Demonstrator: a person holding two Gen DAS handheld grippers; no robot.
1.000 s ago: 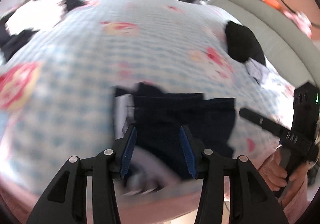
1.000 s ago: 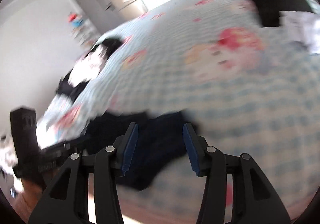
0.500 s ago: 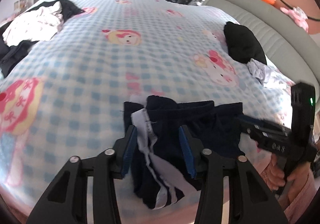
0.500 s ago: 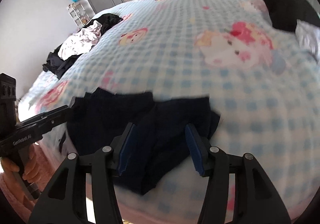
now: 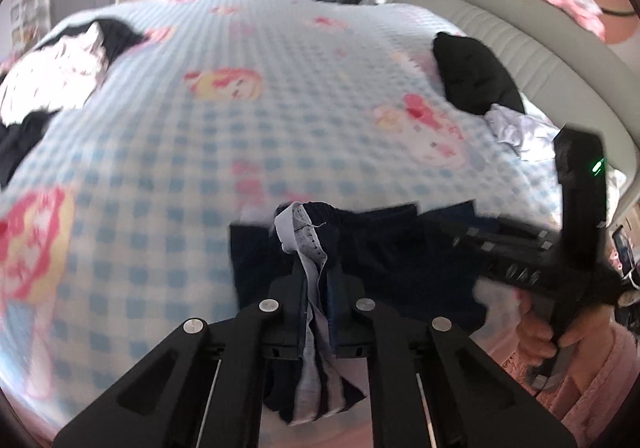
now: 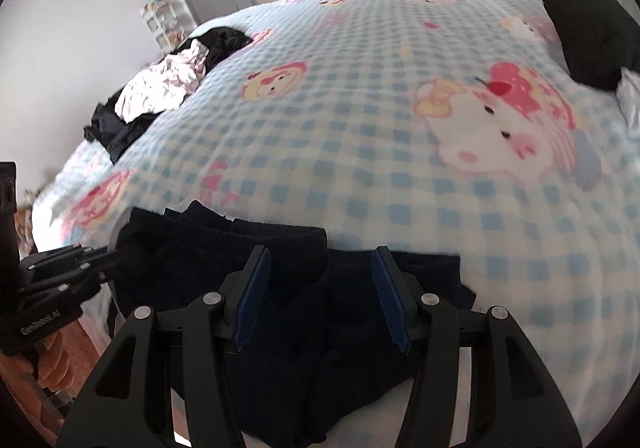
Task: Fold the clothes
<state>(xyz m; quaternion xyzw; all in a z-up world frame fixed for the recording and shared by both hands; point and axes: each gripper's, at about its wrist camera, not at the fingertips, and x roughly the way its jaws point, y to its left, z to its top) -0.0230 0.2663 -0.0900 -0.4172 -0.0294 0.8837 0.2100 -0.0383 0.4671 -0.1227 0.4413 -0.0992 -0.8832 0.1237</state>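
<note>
1. A wide bed [image 5: 248, 135] fills both wrist views, covered with a blue-and-white checked blanket printed with pink cartoon figures.
2. Navy shorts [image 5: 384, 260] with a white side stripe lie at the near edge of the bed, partly hanging over it.
3. The left hand-held gripper [image 5: 318, 288] is clamped tight on the shorts: its two fingers pinch a bunched fold of navy cloth and white stripe, and the fabric stands up between them and trails down below.
4. The right hand-held gripper [image 6: 322, 296] hangs over the other side of the same shorts [image 6: 280, 288], its blue-padded fingers spread apart, with dark cloth lying below and between them; the pads do not press on it.
5. In the left wrist view the person's right hand [image 5: 548, 332] grips the handle of the right tool, a pink sleeve below it.
6. A pile of black and pale clothes [image 6: 160, 87] lies at the far left of the bed.
7. A black garment [image 5: 472, 83] lies at the far right, beside a grey padded headboard [image 5: 532, 47].
</note>
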